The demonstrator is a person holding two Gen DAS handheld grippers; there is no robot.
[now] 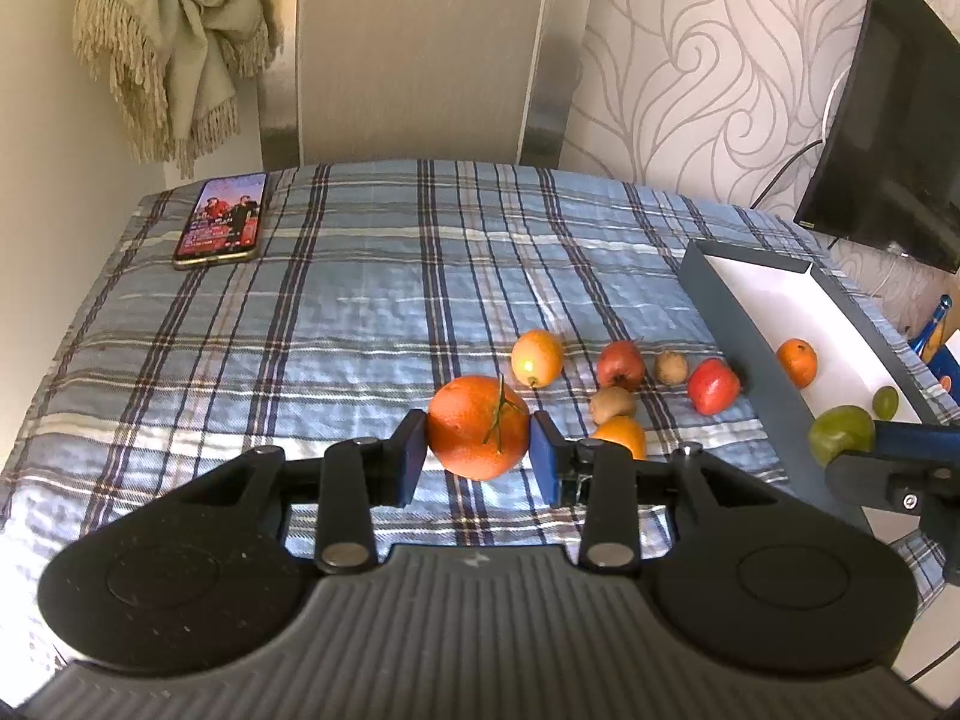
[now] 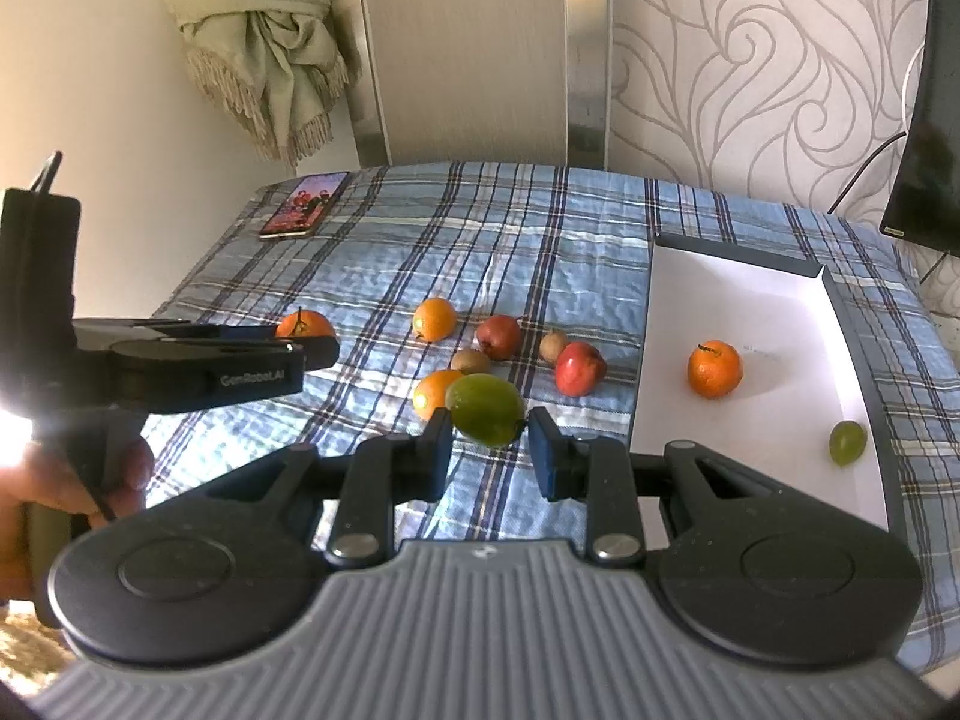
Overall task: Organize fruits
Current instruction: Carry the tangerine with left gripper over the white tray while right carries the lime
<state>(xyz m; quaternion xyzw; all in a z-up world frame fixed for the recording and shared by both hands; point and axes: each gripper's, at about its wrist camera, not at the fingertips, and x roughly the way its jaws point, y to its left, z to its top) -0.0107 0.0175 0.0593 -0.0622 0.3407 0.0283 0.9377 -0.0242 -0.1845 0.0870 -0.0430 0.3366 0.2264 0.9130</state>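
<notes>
Both tools are carrying fruit above the plaid-covered worktop [image 1: 360, 300]. The left tool [image 1: 478, 447] is clamping an orange [image 1: 477, 435] across its width, pads pressing on either side, the green stem on top tilting slightly; the fruit is near round, so no clear long axis. The right tool [image 2: 489, 441] is pinching a green oval fruit [image 2: 485, 409], its long axis running roughly across the jaws and tipping down toward the right pad. The white tray [image 2: 720, 282] is lying to the right of both tools, already holding a small orange [image 2: 714, 369] and a green grape [image 2: 847, 443]. Loose fruits [image 2: 510, 348] are sitting ahead of the tools. Judgement: the step is carrying to the tray; best keeping grips steady, clearing the tray's dark rim, lowering before releasing so nothing is rolling.
</notes>
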